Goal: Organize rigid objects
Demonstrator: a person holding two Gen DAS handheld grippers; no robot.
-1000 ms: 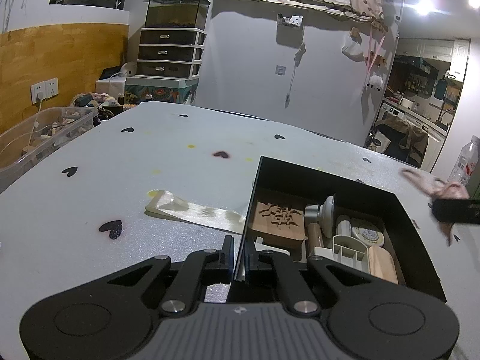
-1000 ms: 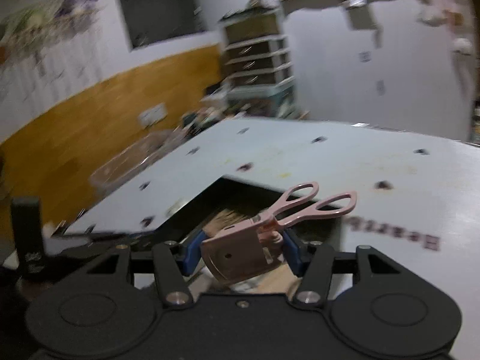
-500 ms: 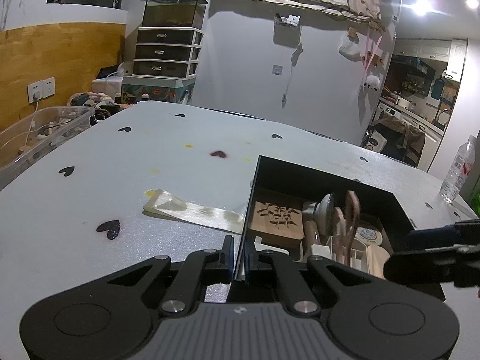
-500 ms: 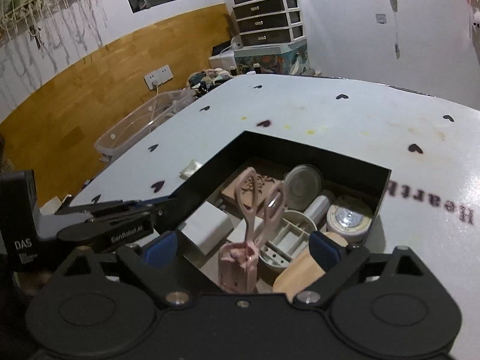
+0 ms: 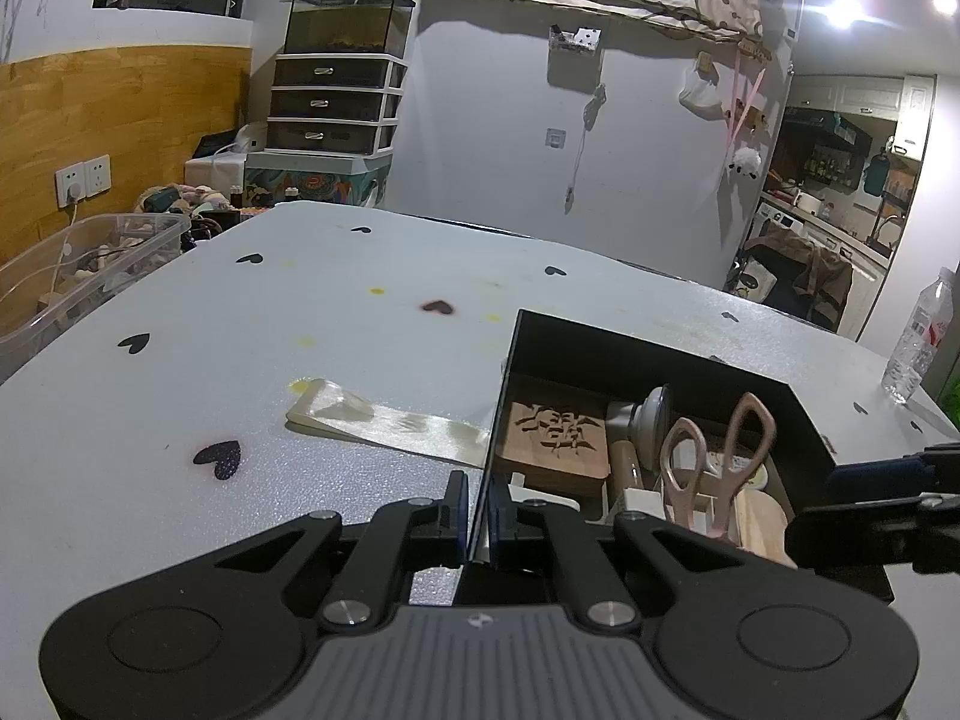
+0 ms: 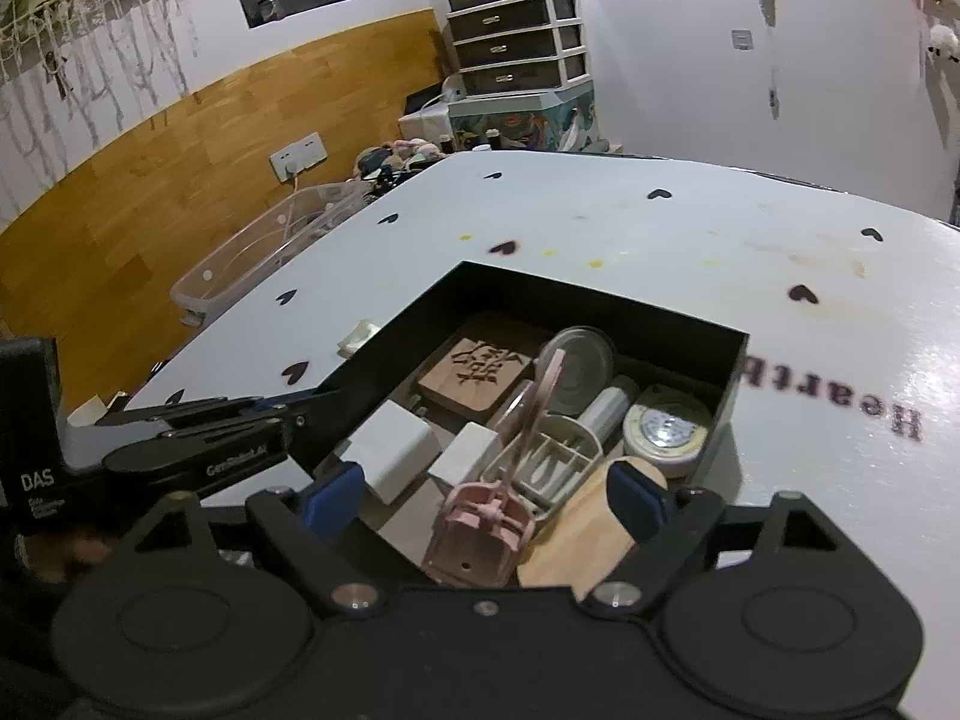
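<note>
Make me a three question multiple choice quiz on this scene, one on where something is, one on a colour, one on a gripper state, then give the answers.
1. Where are the pink scissors?
A. on the bare table
B. standing in the black box
C. in the clear bin

2. What colour are the heart marks on the table?
A. black
B. green
C. orange

3. How is the left gripper?
A. wide open
B. shut on the black box's wall
C. shut on a bottle

Answers:
1 B, the scissors stand handles-up among the box's items.
2 A, the hearts are dark on the pale tabletop.
3 B, the jaws pinch the box's near wall, while the right gripper is open.
</note>
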